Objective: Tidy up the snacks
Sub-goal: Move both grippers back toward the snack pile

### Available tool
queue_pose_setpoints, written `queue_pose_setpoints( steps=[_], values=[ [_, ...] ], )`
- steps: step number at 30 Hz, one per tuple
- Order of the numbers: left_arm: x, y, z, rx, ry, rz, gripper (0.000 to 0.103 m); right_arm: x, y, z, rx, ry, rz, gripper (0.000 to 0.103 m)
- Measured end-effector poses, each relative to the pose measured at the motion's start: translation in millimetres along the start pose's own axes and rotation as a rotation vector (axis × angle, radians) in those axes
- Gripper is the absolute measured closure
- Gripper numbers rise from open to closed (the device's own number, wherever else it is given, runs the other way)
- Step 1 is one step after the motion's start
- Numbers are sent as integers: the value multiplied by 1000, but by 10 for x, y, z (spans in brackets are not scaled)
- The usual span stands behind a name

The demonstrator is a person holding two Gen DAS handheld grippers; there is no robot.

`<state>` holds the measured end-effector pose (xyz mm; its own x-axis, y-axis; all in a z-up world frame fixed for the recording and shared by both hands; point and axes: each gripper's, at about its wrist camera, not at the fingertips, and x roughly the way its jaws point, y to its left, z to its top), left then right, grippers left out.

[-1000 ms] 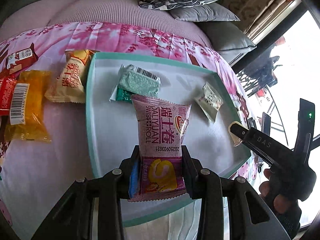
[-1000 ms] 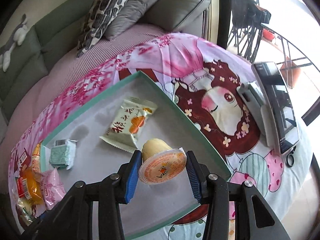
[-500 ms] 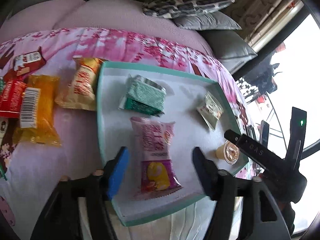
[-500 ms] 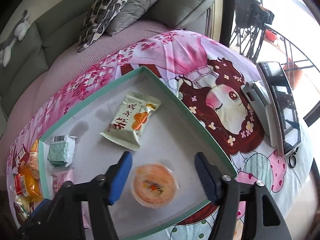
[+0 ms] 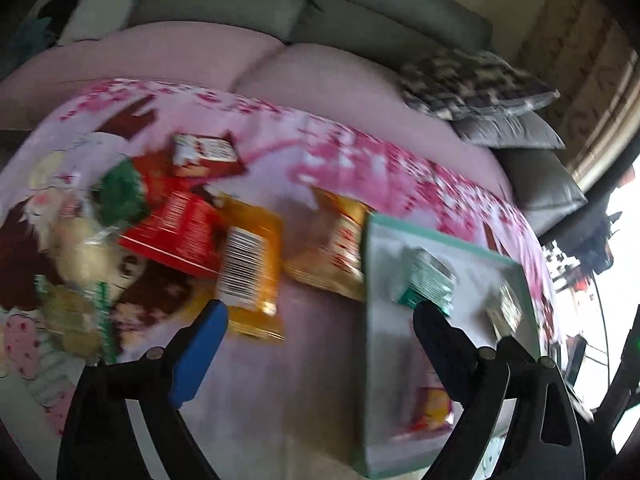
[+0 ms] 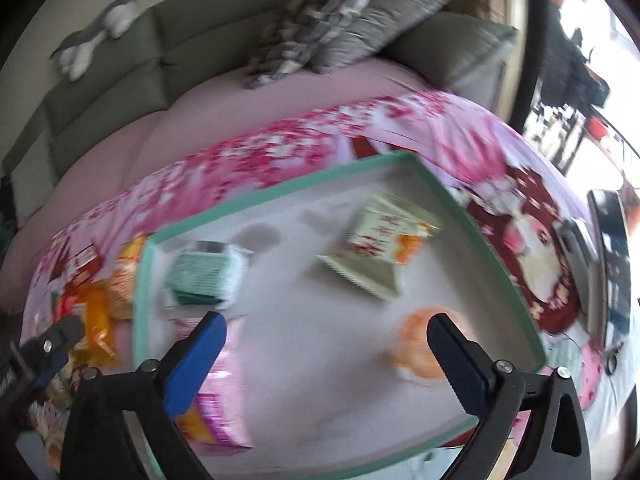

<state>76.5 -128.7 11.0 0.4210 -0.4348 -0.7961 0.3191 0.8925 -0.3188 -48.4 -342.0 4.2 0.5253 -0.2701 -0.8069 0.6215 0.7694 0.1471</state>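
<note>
My left gripper (image 5: 318, 316) is opening wide over bare pink cloth, with nothing between its fingers; the teal tray (image 5: 400, 236) lies to its right. In the blurred tray are a green packet (image 5: 428, 280), a pale packet (image 5: 506, 308) and the pink Swiss roll packet (image 5: 432, 412). My right gripper (image 6: 326, 326) is also opening, empty, above the tray floor (image 6: 320, 360). The orange jelly cup (image 6: 416, 344) lies by its right finger, apart from the pad. Part of the pink packet (image 6: 216, 392) is hidden behind its left finger.
Loose snacks lie left of the tray: an orange packet (image 5: 250, 264), a gold one (image 5: 340, 248), a red one (image 5: 180, 232), a brown-and-white one (image 5: 204, 150). A dark tablet (image 6: 612, 260) sits on the cloth to the right. Sofa cushions (image 6: 360, 20) are behind.
The left gripper let go of the pink Swiss roll packet in the tray and swung left toward the loose snacks. The right gripper released the jelly cup into the tray and opened wide.
</note>
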Motion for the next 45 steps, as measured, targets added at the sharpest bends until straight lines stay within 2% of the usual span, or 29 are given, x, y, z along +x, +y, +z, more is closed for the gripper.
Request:
queue_pose_setpoints(
  steps=[3,7,14,21,23,27,36,39,41,45],
  values=[
    [-72,224,56,-45,-30,52,9,-29,237,-41,-40,-11,71,0],
    [-174,520,109,-100,-44,109,6,-65,588,-119,-121,-37,107,0],
    [-378,1044,151,-236,-83,137,5,-97,1093,-271,-224,-54,214,0],
    [-520,1503,122,-329,-70,257,5,-105,1521,-426,-310,-46,287,0],
    [-525,1613,107,-358,-60,270,5,-81,1615,-458,-323,-40,301,0],
    [-497,1760,62,-401,-17,284,5,-17,1760,-506,-339,-20,315,0],
    [-255,1719,-12,-369,103,254,5,164,1902,-424,-301,2,357,1],
    [-170,1726,-34,-375,134,228,5,220,1894,-390,-285,4,368,10],
    [-127,1743,-45,-388,150,213,5,266,1882,-373,-271,15,373,20],
    [-71,1727,-50,-376,166,211,6,390,1880,-345,-249,50,379,28]
  ],
)
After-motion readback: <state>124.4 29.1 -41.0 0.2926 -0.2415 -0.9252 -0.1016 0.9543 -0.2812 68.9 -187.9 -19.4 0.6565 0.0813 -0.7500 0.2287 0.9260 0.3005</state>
